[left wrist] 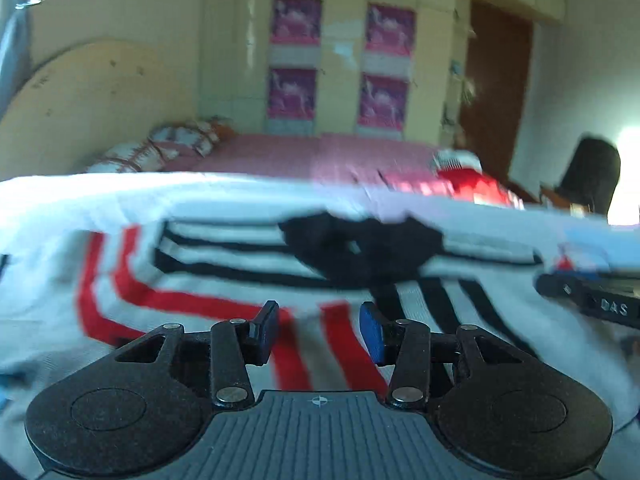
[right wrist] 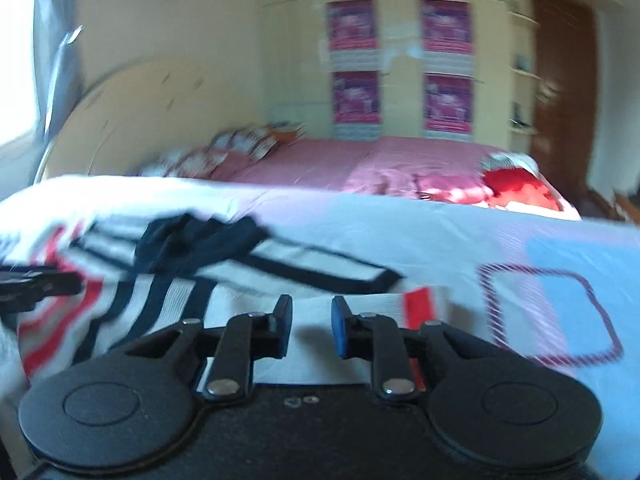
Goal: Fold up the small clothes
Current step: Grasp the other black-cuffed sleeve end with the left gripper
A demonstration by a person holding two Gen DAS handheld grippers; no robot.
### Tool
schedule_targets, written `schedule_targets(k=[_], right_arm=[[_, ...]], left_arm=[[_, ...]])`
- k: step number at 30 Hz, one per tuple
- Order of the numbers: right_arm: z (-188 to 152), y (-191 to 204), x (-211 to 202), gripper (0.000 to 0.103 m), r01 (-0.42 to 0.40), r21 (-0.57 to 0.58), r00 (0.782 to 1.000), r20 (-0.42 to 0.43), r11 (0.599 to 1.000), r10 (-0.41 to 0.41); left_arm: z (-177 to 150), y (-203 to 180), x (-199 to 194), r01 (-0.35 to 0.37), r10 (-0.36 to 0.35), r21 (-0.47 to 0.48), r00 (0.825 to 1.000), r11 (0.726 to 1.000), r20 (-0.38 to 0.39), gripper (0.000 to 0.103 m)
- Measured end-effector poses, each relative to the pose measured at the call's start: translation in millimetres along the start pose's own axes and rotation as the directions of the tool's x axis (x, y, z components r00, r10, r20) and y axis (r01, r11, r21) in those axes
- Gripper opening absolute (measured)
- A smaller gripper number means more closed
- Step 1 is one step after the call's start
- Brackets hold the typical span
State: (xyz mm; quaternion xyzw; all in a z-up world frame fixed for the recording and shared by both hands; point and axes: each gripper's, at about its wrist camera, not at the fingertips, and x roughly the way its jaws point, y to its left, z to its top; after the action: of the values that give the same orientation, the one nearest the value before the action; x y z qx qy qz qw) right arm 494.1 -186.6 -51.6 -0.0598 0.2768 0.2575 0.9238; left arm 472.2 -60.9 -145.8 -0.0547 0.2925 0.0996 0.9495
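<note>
The left gripper point(left wrist: 319, 330) has its two blue fingers point(left wrist: 370, 336) apart, with nothing between them. The right gripper point(right wrist: 309, 328) is the same, its fingers point(right wrist: 340, 330) spread apart and level

black claw point(left wrist: 319, 332), blue pads point(left wrist: 370, 338).
</note>
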Motion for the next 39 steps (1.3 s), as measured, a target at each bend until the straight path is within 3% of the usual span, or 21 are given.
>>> schedule_targets(k=[1,2,4,5,8,11,13,14,16,18,20,22,25,27,30,35,37,39], right_arm=[[0,1,5,0.022,0.017,-0.024,1.0,-0.02,1.0,-0.017],[-1,-7,8,0.021,0.029,-0.015,0.999,-0.026,0.999,-0.029],[-1,-31,8,0.021,0.122,0.066,0.992,-0.032,0.99,-0.12],[-3,-48,8,0.01,0.158,0.107,0.987,-0.038,0.982,-0.155],[-7,-67,7,0.007,0.13,0.155,0.991,-0.044,0.979,-0.124],[-8,-53,10,0.007,0.173,0.075,0.984,-0.043,0.982,-0.17],[-5,-46,5,0.013,0.189,0.062,0.981,-0.05,0.98,-0.186],[-2,-41,-5,0.024,0.188,0.063,0.982,-0.024,0.98,-0.187],[1,-30,-27,0.026,0.158,0.061,0.986,0.047,0.986,-0.16],[-1,-16,-39,0.023,0.111,0.057,0.993,0.027,0.992,-0.112],[-11,-2,-41,0.022,0.07,0.054,0.998,-0.004,0.996,-0.069],[-26,13,-30,0.023,0.088,0.015,0.994,-0.072,0.996,-0.087],[-25,27,-35,0.025,0.16,0.005,0.986,-0.051,0.987,-0.16],[-18,28,-53,0.027,0.162,0.081,0.987,-0.004,0.983,-0.162],[-14,37,-79,0.028,0.169,0.112,0.984,0.033,0.979,-0.174],[-26,63,-96,0.029,0.149,0.161,0.989,-0.004,0.976,-0.15],[-28,74,-101,0.029,0.141,0.195,0.99,-0.015,0.971,-0.14],[-27,87,-104,0.03,0.143,0.218,0.99,-0.02,0.965,-0.142]], left_arm=[[-5,1,7,-0.006,0.006,0.0,0.999,1.0,-0.038,0.045],[-7,6,6,0.005,-0.005,-0.015,1.0,1.0,-0.025,0.045],[-9,12,3,-0.032,0.032,0.006,0.999,0.999,-0.028,0.045],[-11,17,1,-0.056,0.057,0.014,0.998,0.998,-0.026,0.045],[-13,33,-3,-0.047,0.047,-0.003,0.998,0.999,-0.031,0.045],[-12,30,-2,-0.06,0.061,0.02,0.998,0.998,-0.031,0.045],[-9,29,-5,-0.067,0.068,0.03,0.997,0.997,-0.031,0.045],[-7,27,-12,-0.081,0.082,0.043,0.997,0.996,-0.01,0.045],[-7,26,-21,-0.105,0.103,0.07,0.994,0.992,0.027,0.045],[-12,32,-14,-0.119,0.121,0.065,0.992,0.991,-0.032,0.045],[-16,38,-13,-0.102,0.103,0.039,0.994,0.994,-0.026,0.046],[-15,37,-12,-0.108,0.11,0.064,0.993,0.992,-0.032,0.05],[-11,45,-18,-0.092,0.096,0.064,0.994,0.994,-0.047,0.055],[-10,59,-34,-0.099,0.1,0.036,0.994,0.994,-0.048,0.073],[-15,102,-63,-0.098,0.097,-0.07,0.995,0.993,-0.028,0.076],[-41,212,-108,-0.18,0.18,-0.281,0.983,0.943,-0.026,0.075],[-53,261,-120,-0.241,0.242,-0.356,0.969,0.903,-0.043,0.074],[-64,312,-127,-0.284,0.28,-0.46,0.957,0.841,-0.079,0.06]])
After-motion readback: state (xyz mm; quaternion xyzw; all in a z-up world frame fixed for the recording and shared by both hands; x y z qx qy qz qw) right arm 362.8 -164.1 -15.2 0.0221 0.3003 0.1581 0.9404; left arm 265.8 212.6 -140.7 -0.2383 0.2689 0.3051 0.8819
